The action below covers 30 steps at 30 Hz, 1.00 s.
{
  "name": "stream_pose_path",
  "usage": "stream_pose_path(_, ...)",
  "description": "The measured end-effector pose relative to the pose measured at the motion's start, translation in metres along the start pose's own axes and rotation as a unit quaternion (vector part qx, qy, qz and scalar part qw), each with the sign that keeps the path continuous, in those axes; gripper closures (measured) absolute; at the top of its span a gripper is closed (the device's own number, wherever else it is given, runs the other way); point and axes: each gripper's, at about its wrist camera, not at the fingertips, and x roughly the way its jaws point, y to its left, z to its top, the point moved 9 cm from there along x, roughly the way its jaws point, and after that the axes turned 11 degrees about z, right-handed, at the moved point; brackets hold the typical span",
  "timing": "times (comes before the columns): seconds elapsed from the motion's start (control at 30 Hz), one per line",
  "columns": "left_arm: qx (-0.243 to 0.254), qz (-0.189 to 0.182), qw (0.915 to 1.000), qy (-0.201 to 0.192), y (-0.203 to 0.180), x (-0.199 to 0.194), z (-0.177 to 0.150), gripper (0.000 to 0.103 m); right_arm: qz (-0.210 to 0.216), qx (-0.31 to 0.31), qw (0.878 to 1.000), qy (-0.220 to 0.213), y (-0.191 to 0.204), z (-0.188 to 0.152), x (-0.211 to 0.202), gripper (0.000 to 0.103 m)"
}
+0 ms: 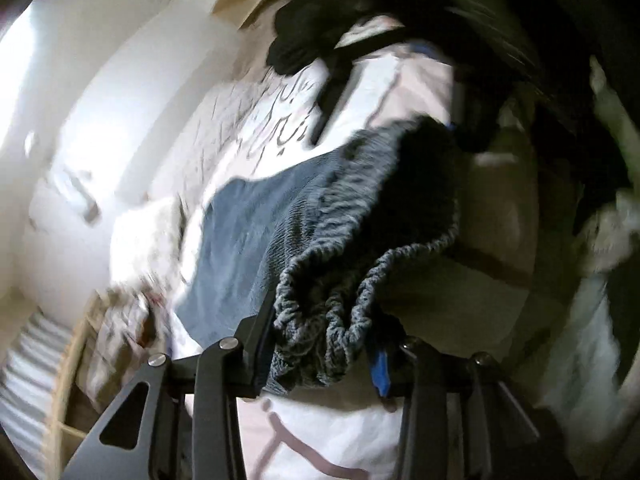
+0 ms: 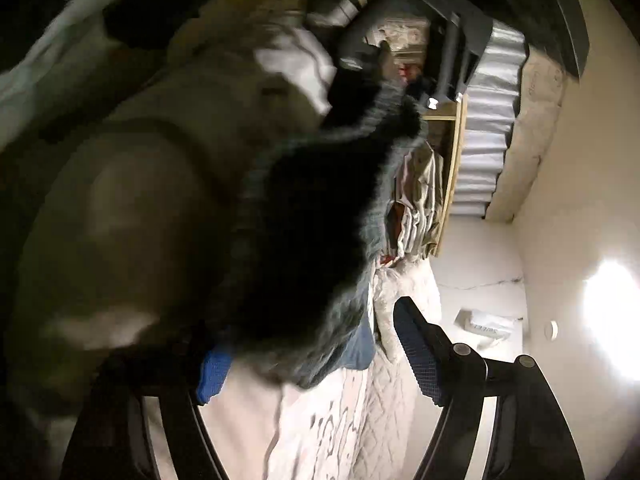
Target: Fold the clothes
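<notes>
Clearly clamped in the left gripper [image 1: 320,344]: a bunched, elasticated waistband of the grey-blue garment [image 1: 256,240], pinched between black fingers with blue pads. Beyond the grip, ruched ribbing at the band, then smoother, flatter cloth trailing down toward the bed [image 1: 256,120], part lifted and part draped over it. Soft, limp, knit-like fabric; bound to sag and twist wherever unsupported.

Spread wide in the right wrist view: the right gripper [image 2: 320,360], jaws well apart, textured blue pad [image 2: 422,364] on one finger bare. Same garment hanging dark and blurred across the gap, brushing the other finger; not pinched, as far as can be told.

Underneath, pale quilted bedding with stitched diamonds and dark scrawled lettering. Farther off, a wooden shelf [image 2: 452,184] with crumpled cloth, and white walls.

As for progress: no neat fold visible, garment held up by its band and hanging loose. Fits either picking up to spread out or lifting mid-fold; cannot be settled from this. Heavy motion blur throughout.
</notes>
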Motion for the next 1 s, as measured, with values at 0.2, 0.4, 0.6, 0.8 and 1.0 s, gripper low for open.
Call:
stream_pose_path(0.2,0.129,0.057,0.9877,-0.067,-0.027,-0.007,-0.019,0.046,-0.005,-0.059,0.996,-0.059,0.009,0.024,0.009,0.038)
stream_pose_path(0.4,0.158,0.072,0.9827,-0.066,-0.038,0.006,-0.027,0.032,0.035,-0.041,0.998,-0.043,0.008,0.030,0.016,0.058)
stream_pose_path(0.6,0.115,0.041,0.9920,-0.033,-0.033,0.016,-0.012,0.059,0.078,-0.008,0.997,-0.025,-0.007,0.039,0.023,0.067)
stream_pose_path(0.8,0.015,0.054,0.9984,0.001,0.033,-0.025,0.021,0.070,0.064,0.068,0.995,-0.032,-0.070,0.045,-0.011,0.074)
stream_pose_path(1.0,-0.045,0.086,0.9943,-0.044,0.091,-0.108,0.072,0.070,0.045,0.128,0.989,-0.066,-0.150,0.043,-0.078,0.074)
